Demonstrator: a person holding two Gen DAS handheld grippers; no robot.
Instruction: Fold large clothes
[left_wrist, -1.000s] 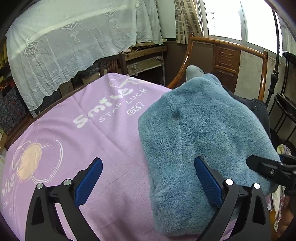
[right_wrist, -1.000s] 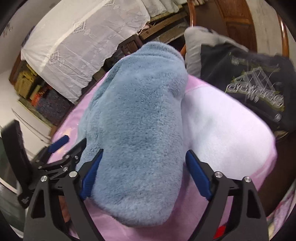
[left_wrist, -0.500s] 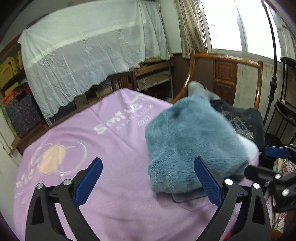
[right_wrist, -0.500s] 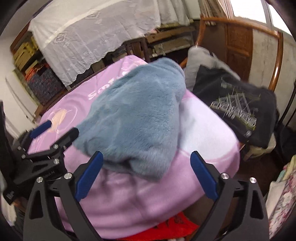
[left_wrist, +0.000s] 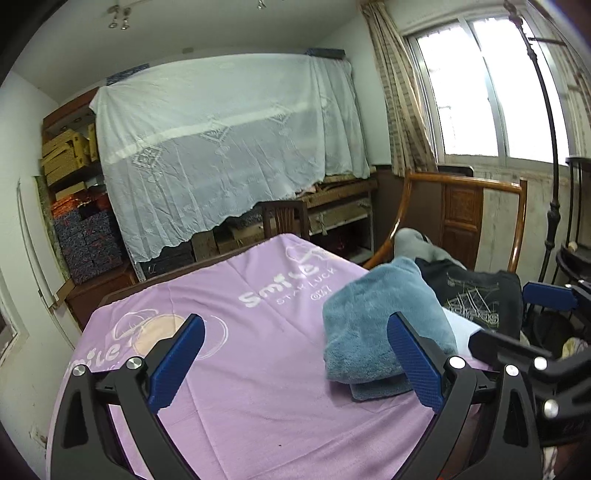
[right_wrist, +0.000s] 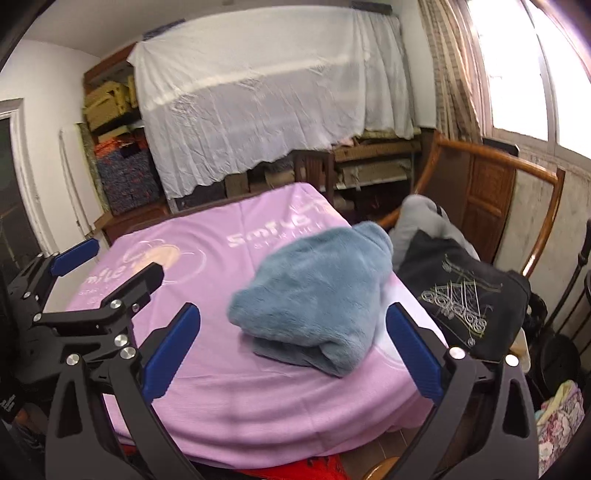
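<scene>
On the counter, draped in a purple cloth printed with "Smile STAR LUCK", sits the folded blue fleece garment, fuzzy side up, near the right edge and touching nothing but the cloth. Left gripper up in the air with blue pads spread wide, nothing between them, just the cloth and the corner of the fleece seen through the gap. Right gripper same deal: jaws have just been opening and now gape wide, empty, clear of the bundle. Just past the fleece, a black graphic tee and something grey piled on a wooden chair. White lace sheet over shelving at the back.
</scene>
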